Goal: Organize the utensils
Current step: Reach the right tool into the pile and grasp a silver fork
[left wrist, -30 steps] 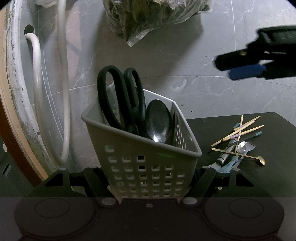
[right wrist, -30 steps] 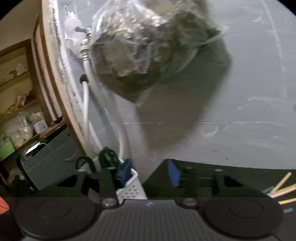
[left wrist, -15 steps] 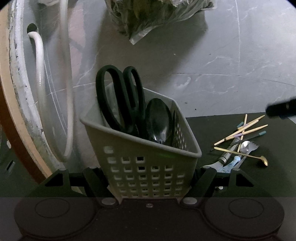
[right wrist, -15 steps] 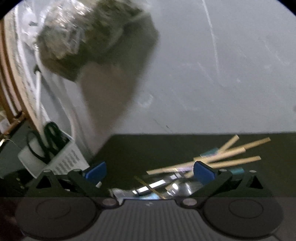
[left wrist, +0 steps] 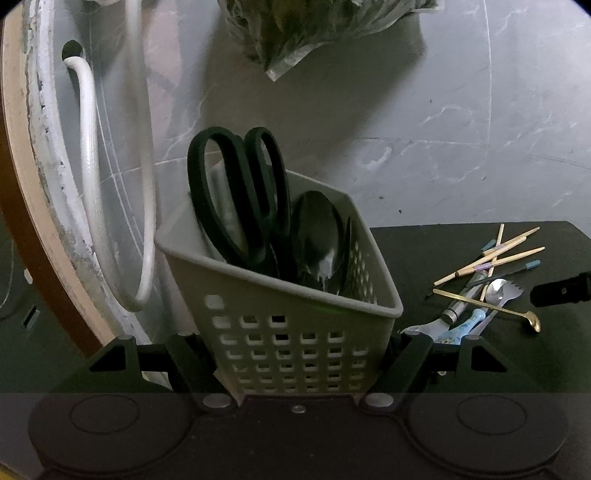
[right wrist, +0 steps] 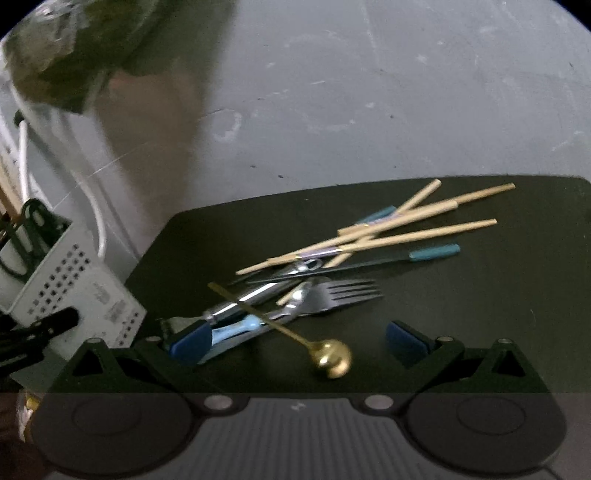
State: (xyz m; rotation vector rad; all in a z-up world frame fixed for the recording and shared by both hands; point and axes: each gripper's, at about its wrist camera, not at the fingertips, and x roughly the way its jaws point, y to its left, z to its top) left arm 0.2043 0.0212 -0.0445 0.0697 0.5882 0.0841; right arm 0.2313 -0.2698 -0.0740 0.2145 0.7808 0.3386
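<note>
Left gripper (left wrist: 295, 363) fingers pinch basket (left wrist: 291, 317); right gripper (right wrist: 297, 341) fingers spread over gold spoon (right wrist: 291, 334) (bowl nearest camera, handle running up-left).

Right gripper (right wrist: 297, 341) fingers spread wide, low over dark mat (right wrist: 498, 295); gold spoon (right wrist: 334, 358) lies btwn them. Utensil pile (right wrist: 332, 266) crowds mat centre; right side & near-right corner bare. Basket (right wrist: 70, 291) blocks left edge, left gripper (left wrist: 299, 363) clamped on it. Hanging bag (left wrist: 314, 29) overhead, prob. clear of both.
</note>
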